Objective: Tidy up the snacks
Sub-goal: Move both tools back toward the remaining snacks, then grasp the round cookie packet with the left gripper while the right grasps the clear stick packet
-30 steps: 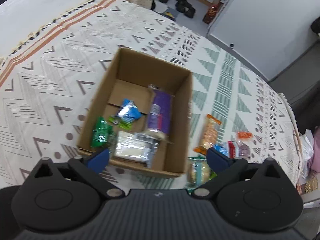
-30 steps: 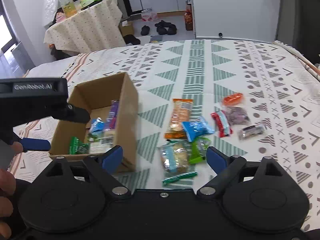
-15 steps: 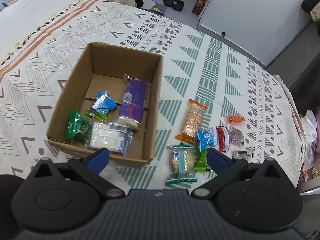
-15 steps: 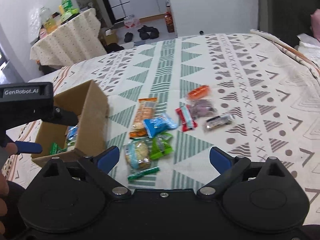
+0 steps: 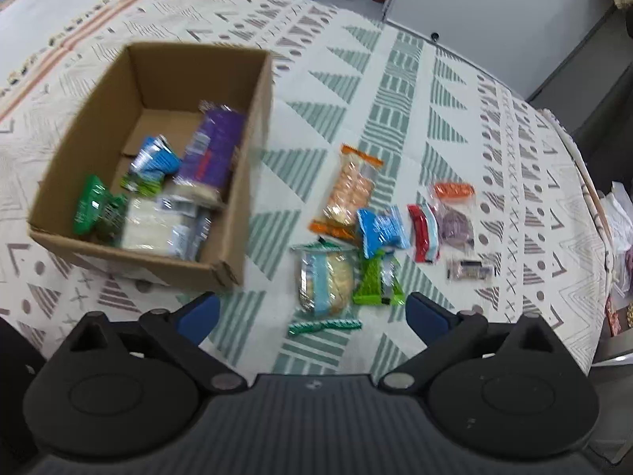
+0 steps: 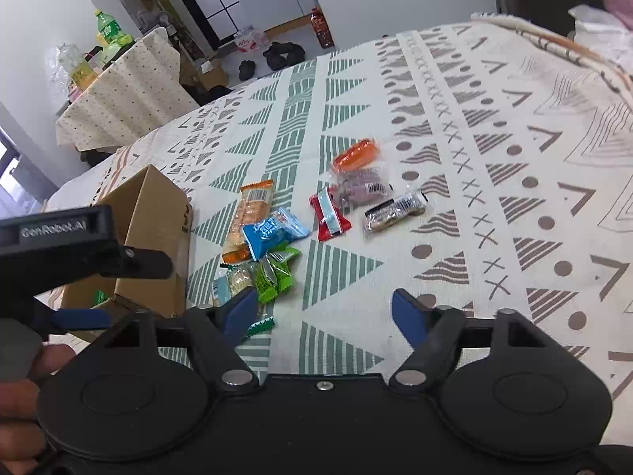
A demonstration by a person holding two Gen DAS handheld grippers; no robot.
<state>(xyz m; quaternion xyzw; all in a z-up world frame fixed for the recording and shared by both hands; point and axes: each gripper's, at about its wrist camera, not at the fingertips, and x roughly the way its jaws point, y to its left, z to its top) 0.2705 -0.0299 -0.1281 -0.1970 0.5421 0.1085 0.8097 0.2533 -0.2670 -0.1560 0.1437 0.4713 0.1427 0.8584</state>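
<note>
An open cardboard box sits on the patterned bedspread and holds several snacks, among them a purple pack. It also shows in the right wrist view. Right of it lie loose snacks: an orange cracker pack, a blue packet, a clear cookie pack, a green packet, a red packet. My left gripper is open and empty above the bed in front of the cookie pack. My right gripper is open and empty, right of the green packet.
A thin green stick snack lies near the bed's front. An orange packet, a purple packet and a small clear bar lie farther right. A clothed side table with bottles stands beyond the bed.
My left gripper has moved right, from over the box to in front of the loose snacks. My right gripper has also swung right and nearer the bed. Both stay open.
</note>
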